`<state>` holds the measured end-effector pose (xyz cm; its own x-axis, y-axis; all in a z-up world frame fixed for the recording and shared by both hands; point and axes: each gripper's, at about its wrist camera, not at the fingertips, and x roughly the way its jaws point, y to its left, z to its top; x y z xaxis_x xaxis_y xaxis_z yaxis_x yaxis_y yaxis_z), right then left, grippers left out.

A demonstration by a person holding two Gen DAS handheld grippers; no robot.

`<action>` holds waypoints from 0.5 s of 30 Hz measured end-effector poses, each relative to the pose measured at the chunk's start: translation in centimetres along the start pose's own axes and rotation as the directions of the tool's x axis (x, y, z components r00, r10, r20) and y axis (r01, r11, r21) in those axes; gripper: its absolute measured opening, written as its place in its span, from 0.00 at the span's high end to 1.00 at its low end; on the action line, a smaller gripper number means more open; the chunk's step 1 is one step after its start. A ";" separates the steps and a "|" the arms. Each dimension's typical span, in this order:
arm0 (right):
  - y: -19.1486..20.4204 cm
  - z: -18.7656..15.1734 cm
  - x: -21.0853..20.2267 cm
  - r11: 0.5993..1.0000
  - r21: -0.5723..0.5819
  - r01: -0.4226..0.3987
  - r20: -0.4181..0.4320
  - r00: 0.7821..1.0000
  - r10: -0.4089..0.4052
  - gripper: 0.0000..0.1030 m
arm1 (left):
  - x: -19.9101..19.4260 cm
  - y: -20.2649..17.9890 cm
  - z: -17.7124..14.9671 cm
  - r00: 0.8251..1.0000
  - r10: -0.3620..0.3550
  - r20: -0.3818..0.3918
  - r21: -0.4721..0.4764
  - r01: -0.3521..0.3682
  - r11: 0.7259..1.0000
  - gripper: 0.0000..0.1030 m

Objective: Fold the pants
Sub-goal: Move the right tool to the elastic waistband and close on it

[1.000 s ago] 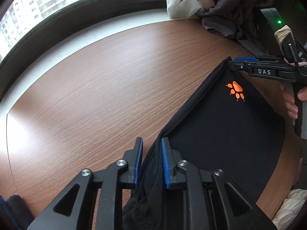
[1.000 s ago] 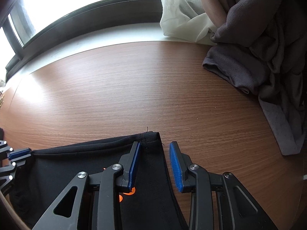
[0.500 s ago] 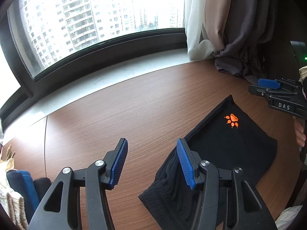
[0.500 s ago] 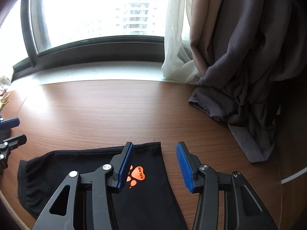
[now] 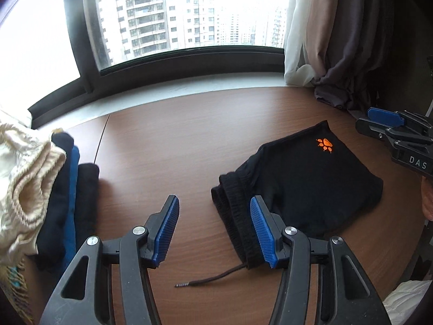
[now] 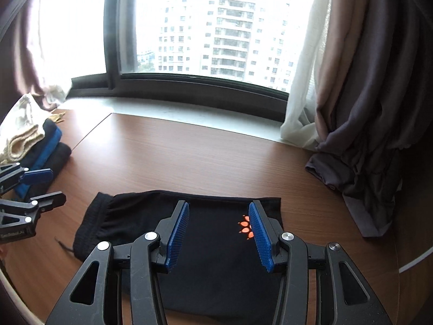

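1. The black pants (image 5: 303, 187) are laid as a compact folded bundle on the wooden tabletop (image 5: 189, 140), toward its near edge and well apart from the window-side edge; folding is judged to be finished or nearly so.
2. The left gripper (image 5: 213, 233) is held above the waistband end of the bundle. Its jaws have just been opening and now stand about half apart, with nothing gripped; only bare tabletop is seen in the gap.
3. The right gripper (image 6: 217, 233) is held over the end bearing the orange paw print (image 6: 245, 227). Its jaws have likewise just been opening, are parted to a similar width, and are clear of the cloth.
4. Both tools are judged to be kept off the fabric so that the fold is not disturbed.
5. The pants are of soft matte knit, with a ribbed, gathered elastic waistband (image 5: 235, 216) and a thin dark drawcord (image 5: 211, 280) trailing onto the tabletop toward the near edge.
6. A stack of folded garments (image 5: 67, 203), dark and blue under a cream knit, is placed at the left edge, presumably as finished work.
7. The jaw pads are ridged blue rubber; the tabletop is smooth brown woodgrain. Grey curtains (image 6: 365, 108) are draped onto its far right corner.
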<state>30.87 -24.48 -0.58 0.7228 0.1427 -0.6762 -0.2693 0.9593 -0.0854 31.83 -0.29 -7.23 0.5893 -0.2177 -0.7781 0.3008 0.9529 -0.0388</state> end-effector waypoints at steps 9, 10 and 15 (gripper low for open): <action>7.6 -3.0 -1.0 0.974 -0.165 -0.156 -0.029 0.988 0.154 0.54 | -1.7 2.2 -5.5 0.999 0.011 -0.039 -0.134 -0.016 0.991 0.47; 8.7 -3.4 -1.2 0.966 -0.194 -0.172 -0.035 0.985 0.168 0.54 | -1.6 2.5 -6.0 0.999 0.006 -0.046 -0.147 -0.012 0.989 0.47; 13.6 -5.5 -1.4 0.909 -0.366 -0.200 -0.028 0.979 0.204 0.45 | -1.7 4.4 -8.0 0.998 0.007 -0.059 -0.199 -0.019 0.980 0.47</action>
<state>22.74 -12.98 -4.80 0.6345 0.3285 -0.6996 -0.6220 0.7543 -0.2100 26.17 5.99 -11.10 0.5463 -0.1978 -0.8139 0.1347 0.9798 -0.1477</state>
